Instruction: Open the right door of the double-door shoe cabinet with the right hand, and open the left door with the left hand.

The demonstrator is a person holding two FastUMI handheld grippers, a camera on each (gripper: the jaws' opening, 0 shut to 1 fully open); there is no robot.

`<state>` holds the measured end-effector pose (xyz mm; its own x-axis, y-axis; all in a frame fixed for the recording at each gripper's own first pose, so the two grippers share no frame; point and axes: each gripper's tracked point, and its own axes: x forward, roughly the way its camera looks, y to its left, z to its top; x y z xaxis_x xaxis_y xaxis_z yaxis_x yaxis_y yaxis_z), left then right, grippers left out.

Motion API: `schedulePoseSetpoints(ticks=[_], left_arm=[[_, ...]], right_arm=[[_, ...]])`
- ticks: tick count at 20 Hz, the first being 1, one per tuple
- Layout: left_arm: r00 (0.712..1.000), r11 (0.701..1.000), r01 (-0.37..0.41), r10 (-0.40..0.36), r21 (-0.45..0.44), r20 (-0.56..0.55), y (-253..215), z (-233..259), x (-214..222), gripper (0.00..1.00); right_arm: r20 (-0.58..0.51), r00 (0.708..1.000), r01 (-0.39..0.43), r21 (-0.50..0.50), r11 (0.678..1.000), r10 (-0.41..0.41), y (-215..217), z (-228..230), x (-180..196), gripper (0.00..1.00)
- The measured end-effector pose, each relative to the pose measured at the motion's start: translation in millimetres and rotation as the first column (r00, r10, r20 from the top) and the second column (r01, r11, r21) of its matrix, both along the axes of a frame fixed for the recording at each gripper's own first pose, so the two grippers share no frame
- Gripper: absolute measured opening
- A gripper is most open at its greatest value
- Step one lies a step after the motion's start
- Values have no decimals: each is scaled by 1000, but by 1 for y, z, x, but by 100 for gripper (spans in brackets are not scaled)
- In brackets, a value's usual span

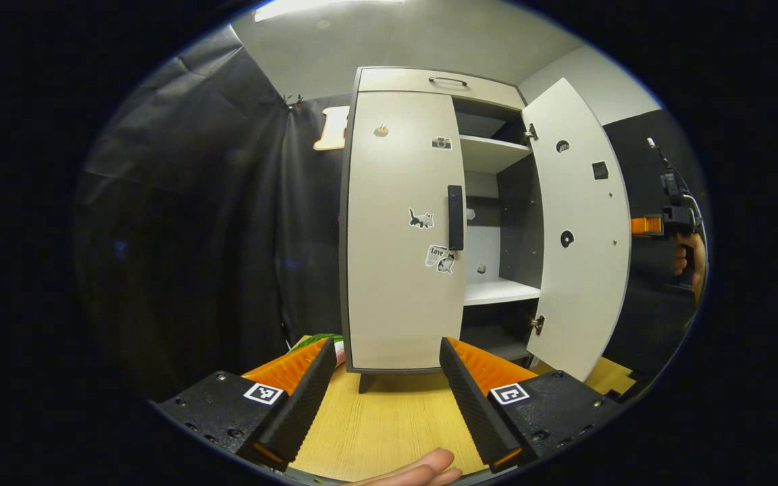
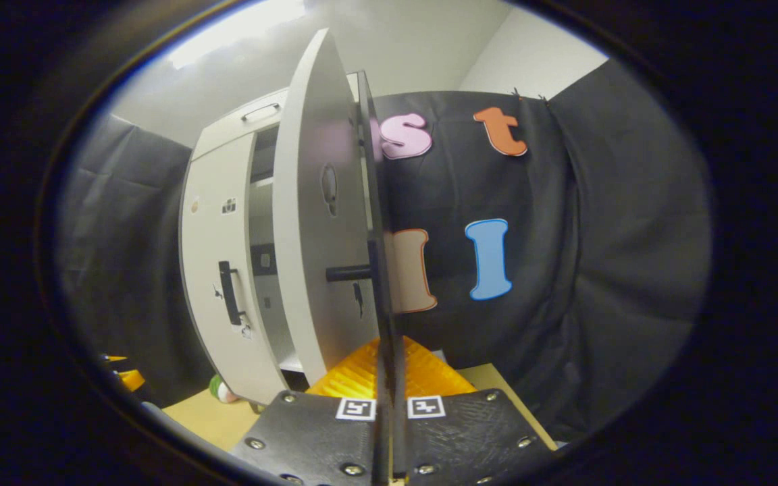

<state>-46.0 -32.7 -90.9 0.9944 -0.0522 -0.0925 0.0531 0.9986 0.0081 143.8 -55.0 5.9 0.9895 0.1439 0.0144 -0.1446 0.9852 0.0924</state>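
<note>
The shoe cabinet [image 1: 429, 223] stands on the counter [image 1: 389, 425]. Its right door [image 1: 581, 229] is swung open; the left door [image 1: 402, 236] is closed, its handle [image 1: 455, 217] untouched. The left hand-held gripper [image 1: 385, 398] hovers open before it. The right hand-held gripper [image 2: 389, 385] clamps the right door's edge, which hides the gap between its fingers. A green object [image 1: 318, 339] beside the cabinet is partly hidden.

A recording booth: black cloth walls [image 1: 179, 223] behind a shoe cabinet [image 1: 402, 229].
</note>
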Motion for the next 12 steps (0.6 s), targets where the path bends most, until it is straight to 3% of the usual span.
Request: schedulePoseSetpoints(ticks=[1,2,4,7,9,12], left_arm=[[1000,1000,-5,5,8,8,2,6,5,96],[1000,1000,-13,13,15,15,5,10,11,95],[999,999,-29,29,20,17,8,15,22,95],[999,999,-40,39,17,27,10,25,36,95],[997,998,-67,66,11,30,14,30,45,92],[999,999,-42,42,1,29,5,35,59,96]], right_arm=[[20,999,36,-12,999,-36,-8,-3,-2,5],[45,996,79,-25,997,-77,-16,0,-10,29],[86,988,130,-38,991,-126,-25,4,-27,56],[144,983,123,-53,991,-114,-22,6,-55,93],[152,983,117,-59,991,-107,-19,4,-73,96],[161,981,116,-45,992,-107,-14,5,-102,99]])
